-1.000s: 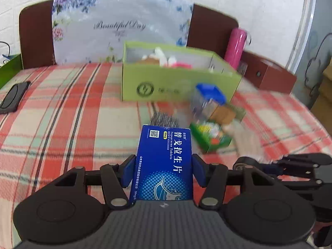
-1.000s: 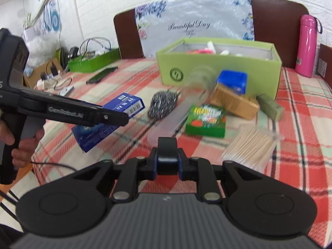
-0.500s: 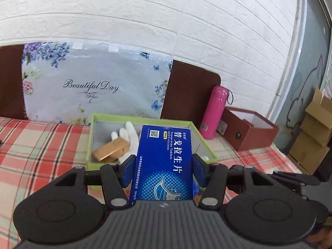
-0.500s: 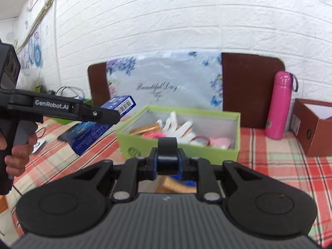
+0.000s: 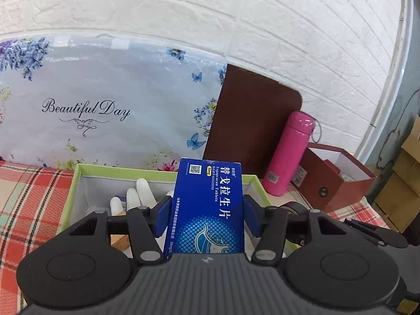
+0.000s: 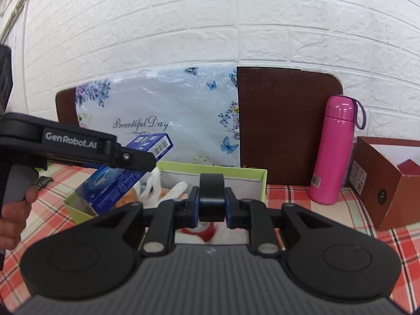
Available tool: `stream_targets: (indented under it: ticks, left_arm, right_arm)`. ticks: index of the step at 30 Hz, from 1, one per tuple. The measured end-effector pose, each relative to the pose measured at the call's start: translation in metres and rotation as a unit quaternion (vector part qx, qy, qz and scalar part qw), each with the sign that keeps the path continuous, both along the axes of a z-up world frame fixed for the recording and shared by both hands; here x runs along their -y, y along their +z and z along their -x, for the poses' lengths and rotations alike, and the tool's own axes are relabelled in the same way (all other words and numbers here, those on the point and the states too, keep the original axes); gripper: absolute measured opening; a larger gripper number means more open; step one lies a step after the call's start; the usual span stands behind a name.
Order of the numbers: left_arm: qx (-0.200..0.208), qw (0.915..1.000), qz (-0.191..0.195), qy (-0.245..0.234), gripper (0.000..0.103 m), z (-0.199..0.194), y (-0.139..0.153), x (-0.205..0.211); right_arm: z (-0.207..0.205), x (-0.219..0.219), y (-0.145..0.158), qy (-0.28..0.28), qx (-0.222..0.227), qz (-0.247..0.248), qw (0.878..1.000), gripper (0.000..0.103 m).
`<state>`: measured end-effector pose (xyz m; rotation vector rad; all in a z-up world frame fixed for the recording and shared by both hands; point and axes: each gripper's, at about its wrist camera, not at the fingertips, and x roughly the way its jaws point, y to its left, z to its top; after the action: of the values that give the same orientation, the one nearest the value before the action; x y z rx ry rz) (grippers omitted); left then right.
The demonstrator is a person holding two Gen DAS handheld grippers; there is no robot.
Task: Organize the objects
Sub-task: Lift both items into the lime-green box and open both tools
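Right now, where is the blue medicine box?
The left gripper holds the blue medicine box over the green box, with the pink bottle off to the right.

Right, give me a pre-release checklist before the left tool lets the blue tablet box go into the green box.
1. Left tool grips the blue tablet box on both sides: ok.
2. Tablet box is over the open green box, seen from the right wrist: ok.
3. Landing spot free: not ok, white gloves and other items lie there.
4. Right tool out of the drop path: cannot tell; it sits close over the same box.
5. Right tool's load, a small black object, secure: ok.
6. Pink bottle away from the motion: ok.
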<state>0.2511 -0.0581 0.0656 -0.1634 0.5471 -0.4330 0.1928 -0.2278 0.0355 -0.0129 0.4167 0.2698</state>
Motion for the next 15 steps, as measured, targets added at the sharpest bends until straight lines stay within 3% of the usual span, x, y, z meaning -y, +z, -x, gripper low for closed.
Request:
stream_targets:
  ticks: [6, 8, 15]
  left_arm:
    - [-0.016, 0.9997, 0.004, 0.016, 0.06, -0.032, -0.022, 0.008]
    - [-0.024, 0.9993, -0.008, 0.026, 0.079, -0.037, -0.03, 0.008]
    - [-0.025, 0.9991, -0.019, 0.028, 0.08, -0.026, -0.037, -0.003]
  right_arm:
    - [-0.034, -0.011, -0.025, -0.019, 0.005, 0.048, 0.999, 0.019]
    - [-0.043, -0.013, -0.034, -0.023, -0.007, 0.06, 0.998, 0.037]
    - [-0.023, -0.01, -0.043, -0.029, 0.014, 0.059, 0.998, 0.062]
